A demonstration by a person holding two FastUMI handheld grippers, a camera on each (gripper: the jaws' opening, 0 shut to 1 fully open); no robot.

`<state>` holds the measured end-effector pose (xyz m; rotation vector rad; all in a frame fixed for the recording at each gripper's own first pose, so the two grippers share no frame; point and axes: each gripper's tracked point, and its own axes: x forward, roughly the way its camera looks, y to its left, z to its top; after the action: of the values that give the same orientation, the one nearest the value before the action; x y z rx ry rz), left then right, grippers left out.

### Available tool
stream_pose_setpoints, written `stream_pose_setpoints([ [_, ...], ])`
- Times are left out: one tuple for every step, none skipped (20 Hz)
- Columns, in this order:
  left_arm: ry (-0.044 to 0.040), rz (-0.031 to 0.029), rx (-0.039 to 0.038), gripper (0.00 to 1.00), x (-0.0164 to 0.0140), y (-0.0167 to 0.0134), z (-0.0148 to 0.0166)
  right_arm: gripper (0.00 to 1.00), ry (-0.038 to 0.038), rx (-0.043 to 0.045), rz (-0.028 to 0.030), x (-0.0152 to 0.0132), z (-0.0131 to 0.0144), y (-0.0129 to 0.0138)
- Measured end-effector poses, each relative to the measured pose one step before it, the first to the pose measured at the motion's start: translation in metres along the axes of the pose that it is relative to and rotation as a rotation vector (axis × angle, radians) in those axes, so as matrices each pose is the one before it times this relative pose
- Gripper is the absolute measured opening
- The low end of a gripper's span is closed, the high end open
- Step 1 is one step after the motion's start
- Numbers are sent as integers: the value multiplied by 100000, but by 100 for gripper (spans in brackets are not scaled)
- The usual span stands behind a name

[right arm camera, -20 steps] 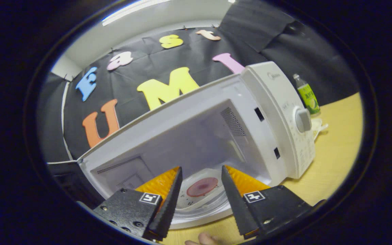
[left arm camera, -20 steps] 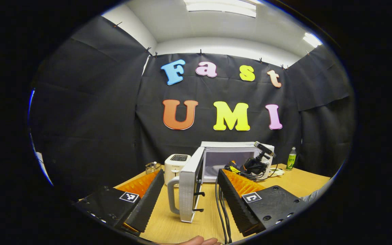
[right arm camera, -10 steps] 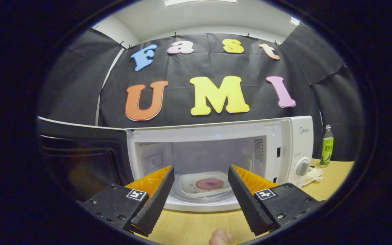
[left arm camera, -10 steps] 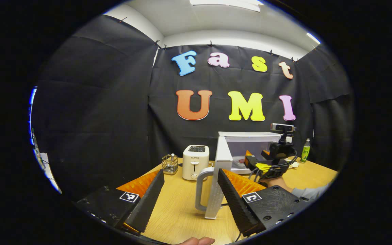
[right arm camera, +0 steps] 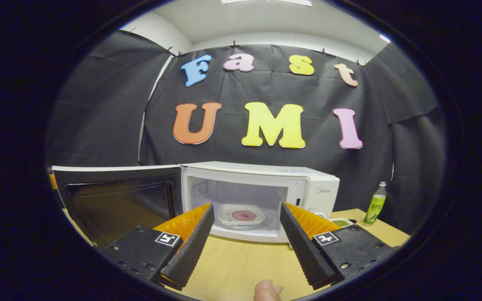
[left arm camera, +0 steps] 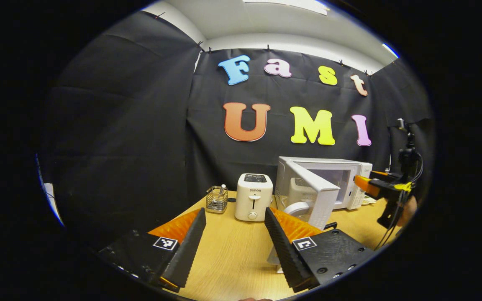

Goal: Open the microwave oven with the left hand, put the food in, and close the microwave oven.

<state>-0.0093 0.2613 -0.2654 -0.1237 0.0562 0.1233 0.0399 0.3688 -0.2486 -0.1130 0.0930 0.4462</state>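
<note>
Microwave oven (right arm camera: 262,196) sits at the centre of the right gripper view, smaller in the frame than half a second ago, when it spread wide across the picture; the right claw (right arm camera: 245,246) has drawn back from it. Its door (right arm camera: 115,200) stands swung out to the left of the frame, and inside the cavity a white plate (right arm camera: 241,215) with a round pink piece of food (right arm camera: 244,215) lies on the turntable, framed between the claw's two fingers. That claw is spread wide and holds nothing, as before. A green bottle (right arm camera: 375,208) stands on the bench (right arm camera: 232,267) at right.

In the left gripper view the microwave oven (left arm camera: 341,184) now lies right of centre, its door (left arm camera: 314,196) angled toward the camera, no longer edge-on just ahead of the fingers. The left claw (left arm camera: 234,246) is also spread apart and empty, over the bench (left arm camera: 228,251). A white toaster (left arm camera: 253,202) and a wire basket (left arm camera: 216,199) stand left of the oven. The right claw (left arm camera: 370,186) has shifted to the far right edge, away from the oven's mouth.
</note>
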Motion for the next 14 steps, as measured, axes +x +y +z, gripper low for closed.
stream_pose_setpoints([
  [-627, -1076, -650, 70, 239, 215, -104, 92, 1163, 38, 932, -1527, 404, -19],
  [-77, -1426, -995, 72, 219, -50, -183, 93, 1109, -150, 938, -1559, 351, -305],
  [631, -1914, -609, 71, 187, -177, -344, 100, 508, 114, 541, -1356, 376, -472],
  [-937, -1292, 466, 55, 234, -3, -71, 100, 968, -447, -8, -1371, 370, -445],
  [-743, 299, 1332, 65, 265, 268, -132, 96, 737, -246, -356, -1415, 305, -488],
  [763, -1038, 1017, 50, 338, -189, -618, 96, -644, -432, -544, -1312, 539, -557],
  [-759, -165, 2065, 59, 460, -130, -300, 96, -2099, -113, -357, -1166, 956, -263],
  [-1212, 2704, 1838, 39, 434, 588, 54, 100, -1487, -250, -967, -973, 775, -404],
  [2039, -1250, -1344, 20, 723, -220, -717, 100, -1280, -623, -447, -715, 555, -246],
  [1008, -199, 8, 0, -476, -430, -248, 100, -711, -690, 516, -683, 566, 129],
  [-676, -621, 382, 9, 10, -280, 96, 100, -1101, -518, 1036, -545, 563, 274],
  [159, -3500, -349, 9, 324, -919, -101, 96, -652, -140, 1233, -597, 442, 274],
  [-795, 670, 1780, 9, -505, -104, 0, 96, -1015, 208, 951, -537, 363, 96],
  [1742, 467, -349, 5, 1509, 335, -278, 100, -530, 831, 1055, -544, 474, 66],
])
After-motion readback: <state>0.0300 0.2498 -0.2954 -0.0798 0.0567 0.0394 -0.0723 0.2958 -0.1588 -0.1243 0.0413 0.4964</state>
